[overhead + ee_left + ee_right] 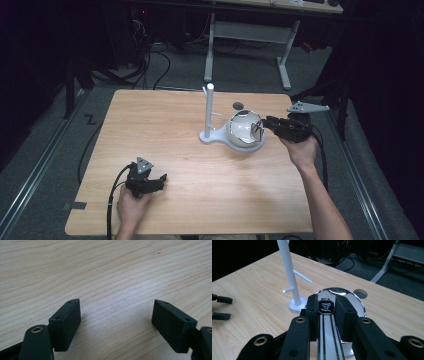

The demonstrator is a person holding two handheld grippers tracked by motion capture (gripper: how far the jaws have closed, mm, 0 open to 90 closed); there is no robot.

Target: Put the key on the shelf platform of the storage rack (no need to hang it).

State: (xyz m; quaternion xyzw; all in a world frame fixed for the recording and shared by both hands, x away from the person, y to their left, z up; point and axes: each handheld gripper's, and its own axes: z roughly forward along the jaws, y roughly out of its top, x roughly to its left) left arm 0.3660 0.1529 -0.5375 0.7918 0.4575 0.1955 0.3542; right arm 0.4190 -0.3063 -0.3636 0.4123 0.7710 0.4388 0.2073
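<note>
Right hand-held gripper (325, 308) clenched on the handle of the shiny mug (244, 127), which sits on the white stand's base (212, 136). Left hand-held gripper (116, 322) released, resting on bare surface (165, 125), well apart from the mug.

Table (165, 150) mid-frame. Stand (209, 116) right of centre; mug (244, 129) just right, on its base. Right gripper (261, 127) right of mug; left gripper (162, 180) lower left.
</note>
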